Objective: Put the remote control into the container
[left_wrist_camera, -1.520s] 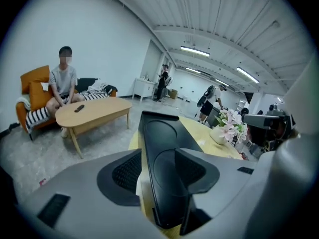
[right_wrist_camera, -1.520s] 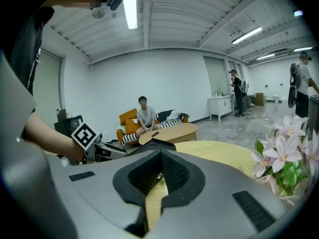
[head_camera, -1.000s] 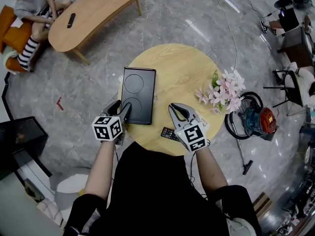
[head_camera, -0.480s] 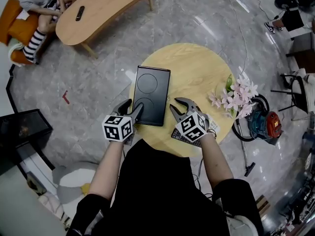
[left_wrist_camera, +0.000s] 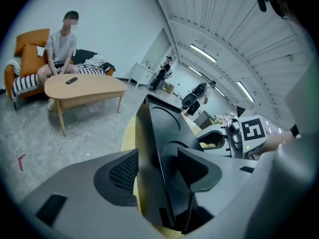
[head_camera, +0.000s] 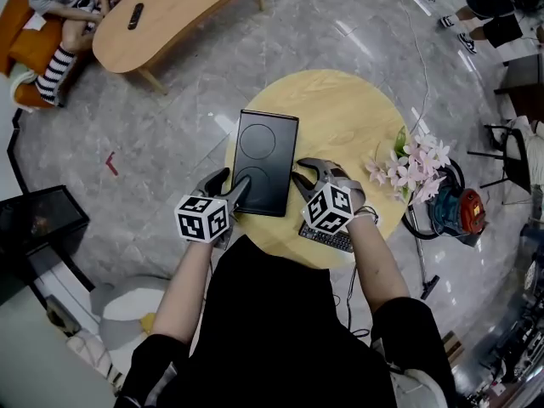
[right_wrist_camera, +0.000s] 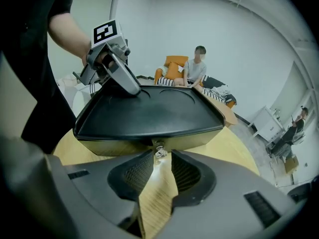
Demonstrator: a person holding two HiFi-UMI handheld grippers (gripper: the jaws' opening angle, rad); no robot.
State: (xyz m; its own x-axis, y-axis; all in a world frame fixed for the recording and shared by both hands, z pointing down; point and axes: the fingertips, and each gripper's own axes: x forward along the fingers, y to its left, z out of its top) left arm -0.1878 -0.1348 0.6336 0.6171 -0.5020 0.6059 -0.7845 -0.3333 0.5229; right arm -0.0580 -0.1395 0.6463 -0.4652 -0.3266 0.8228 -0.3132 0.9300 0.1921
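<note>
Round wooden table (head_camera: 353, 113): bears all items below. Black-lidded container (head_camera: 265, 161): flat on the table's left half, lid closed; only the right gripper view shows its pale side wall. Pink flowers (head_camera: 410, 168): at the table's right edge, seen in the head view only. Left gripper (left_wrist_camera: 158, 154): fingers spread to their widest, just been opening, astride the container's near-left corner, which stands close between both pads. Right gripper (right_wrist_camera: 160, 156): fingers narrowly parted, just been opening, tips at the container's near side. Remote control (head_camera: 326, 237): on the table's near edge, outside the container, partly under the right gripper; neither gripper view shows it. Small metal clasp (right_wrist_camera: 159, 151): on the side wall, between the right fingertips, visible there alone.
</note>
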